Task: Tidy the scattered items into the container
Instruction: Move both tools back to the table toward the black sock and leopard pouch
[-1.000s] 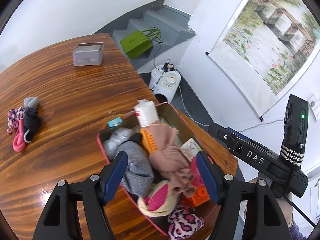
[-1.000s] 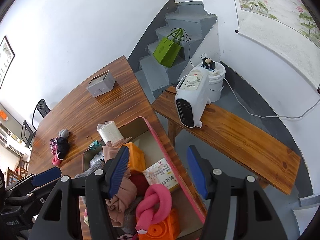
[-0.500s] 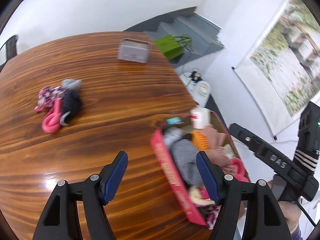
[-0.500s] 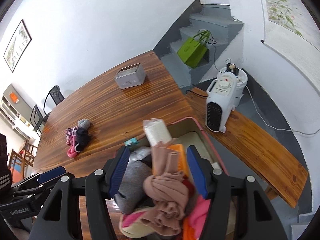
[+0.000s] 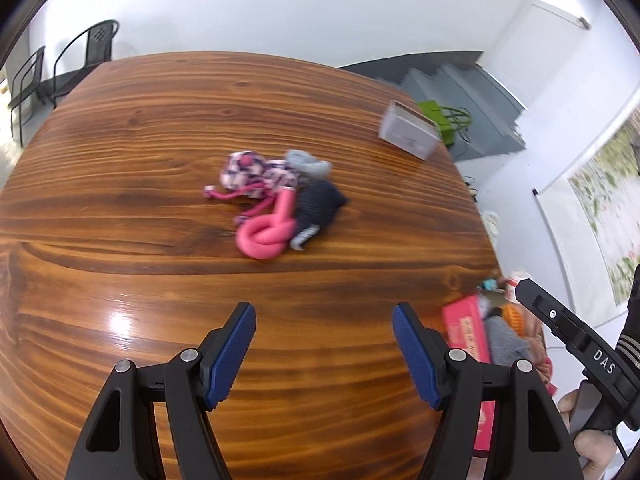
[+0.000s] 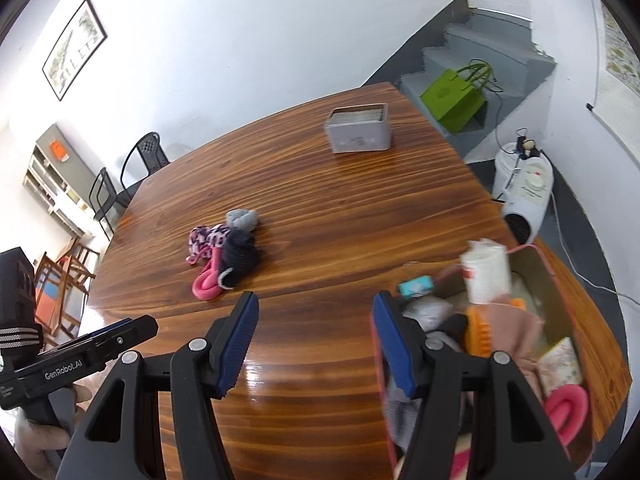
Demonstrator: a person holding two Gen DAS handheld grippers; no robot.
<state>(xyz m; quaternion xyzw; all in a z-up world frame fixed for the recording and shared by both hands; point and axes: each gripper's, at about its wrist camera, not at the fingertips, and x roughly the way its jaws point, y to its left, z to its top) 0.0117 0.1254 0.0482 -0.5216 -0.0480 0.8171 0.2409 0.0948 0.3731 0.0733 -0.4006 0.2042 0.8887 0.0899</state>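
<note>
Near the table's [image 5: 120, 160] middle, a tangled sock pile [image 5: 276, 200] awaits the left gripper [image 5: 324, 344], jaws spread and empty; grabbing the clump risks dropping strays.

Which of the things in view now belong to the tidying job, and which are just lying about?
Job:
- pink knotted sock
- dark sock
- patterned sock
- grey sock
- pink container, already piled with items
- left gripper and right gripper, jaws open and empty

Lying about:
- grey tin
- green bag
- white heater
- black chairs
</note>
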